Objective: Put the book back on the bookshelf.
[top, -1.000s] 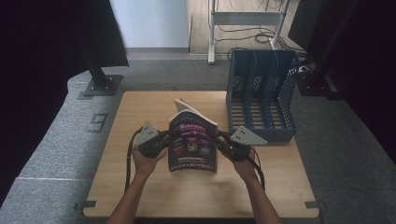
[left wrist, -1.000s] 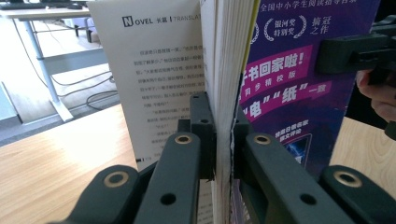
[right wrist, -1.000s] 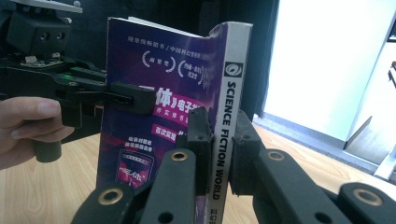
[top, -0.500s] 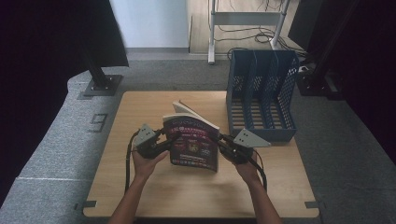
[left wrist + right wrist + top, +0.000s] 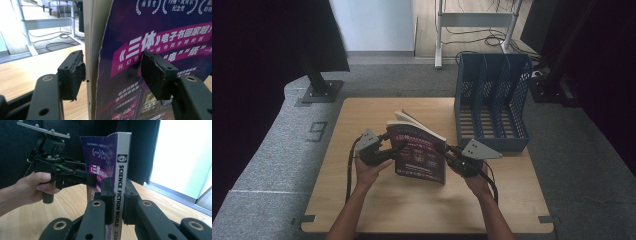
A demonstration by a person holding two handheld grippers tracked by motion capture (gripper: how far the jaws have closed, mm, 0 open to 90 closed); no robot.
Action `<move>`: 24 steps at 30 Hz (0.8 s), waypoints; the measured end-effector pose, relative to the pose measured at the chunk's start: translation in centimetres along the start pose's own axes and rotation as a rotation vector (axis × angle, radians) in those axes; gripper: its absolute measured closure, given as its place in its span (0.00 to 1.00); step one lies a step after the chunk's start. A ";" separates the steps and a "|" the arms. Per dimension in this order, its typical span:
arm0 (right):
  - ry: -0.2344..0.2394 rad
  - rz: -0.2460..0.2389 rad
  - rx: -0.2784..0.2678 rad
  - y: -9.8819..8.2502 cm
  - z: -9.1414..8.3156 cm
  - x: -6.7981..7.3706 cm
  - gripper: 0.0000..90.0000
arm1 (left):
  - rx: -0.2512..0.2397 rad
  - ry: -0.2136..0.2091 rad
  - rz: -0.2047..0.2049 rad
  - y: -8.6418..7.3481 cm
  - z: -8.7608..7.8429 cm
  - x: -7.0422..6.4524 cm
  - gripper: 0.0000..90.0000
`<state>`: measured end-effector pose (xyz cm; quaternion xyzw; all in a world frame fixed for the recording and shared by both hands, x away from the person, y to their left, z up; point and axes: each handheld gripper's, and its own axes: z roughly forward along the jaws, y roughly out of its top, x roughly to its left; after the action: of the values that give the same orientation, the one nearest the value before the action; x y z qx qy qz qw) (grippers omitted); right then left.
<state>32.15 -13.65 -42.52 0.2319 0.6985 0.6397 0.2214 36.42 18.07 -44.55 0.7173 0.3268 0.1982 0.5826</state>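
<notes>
A purple Science Fiction World magazine (image 5: 421, 152) stands upright over the middle of the wooden table (image 5: 362, 210). The right gripper (image 5: 117, 195) has its jaws clenched on the spine. The left gripper (image 5: 112, 72) straddles the page edge, jaws apparently released. A blue file rack (image 5: 492, 100) stands beside it.

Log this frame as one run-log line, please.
object: purple paperback magazine upright on wooden table | right gripper: shut on spine | left gripper: open, straddling page edge | blue file rack: behind
</notes>
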 end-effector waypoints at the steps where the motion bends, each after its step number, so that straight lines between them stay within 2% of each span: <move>1: 0.002 -0.001 0.002 0.0 0.0 0.0 0.91 | 0.004 -0.013 -0.007 0.2 0.2 0.2 0.38; 2: 0.002 -0.001 0.002 0.0 0.0 0.0 0.91 | 0.004 -0.013 -0.007 0.2 0.2 0.2 0.37; 4: 0.005 -0.002 0.006 0.0 0.0 0.0 0.91 | 0.004 -0.020 0.021 0.6 0.4 0.4 0.35; 9: 0.008 0.001 0.008 0.1 0.0 -0.2 0.91 | 0.016 -0.038 0.038 1.3 0.8 0.6 0.30; 13: 0.012 -0.002 0.011 0.1 0.0 -0.2 0.91 | 0.011 -0.044 0.029 1.5 0.9 0.8 0.28; 18: 0.018 0.001 0.014 0.1 0.0 -0.3 0.91 | 0.028 -0.063 0.029 1.8 1.3 1.0 0.24; 23: 0.025 0.002 0.017 0.2 0.1 -0.3 0.90 | 0.028 -0.092 0.035 2.1 1.6 0.8 0.26; 24: 0.026 0.000 0.018 0.2 0.1 -0.3 0.90 | 0.025 -0.108 0.034 2.1 1.6 0.6 0.27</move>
<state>32.51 -13.73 -42.32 0.2257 0.7071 0.6363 0.2101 38.41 17.09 -43.00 0.7396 0.2850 0.1652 0.5869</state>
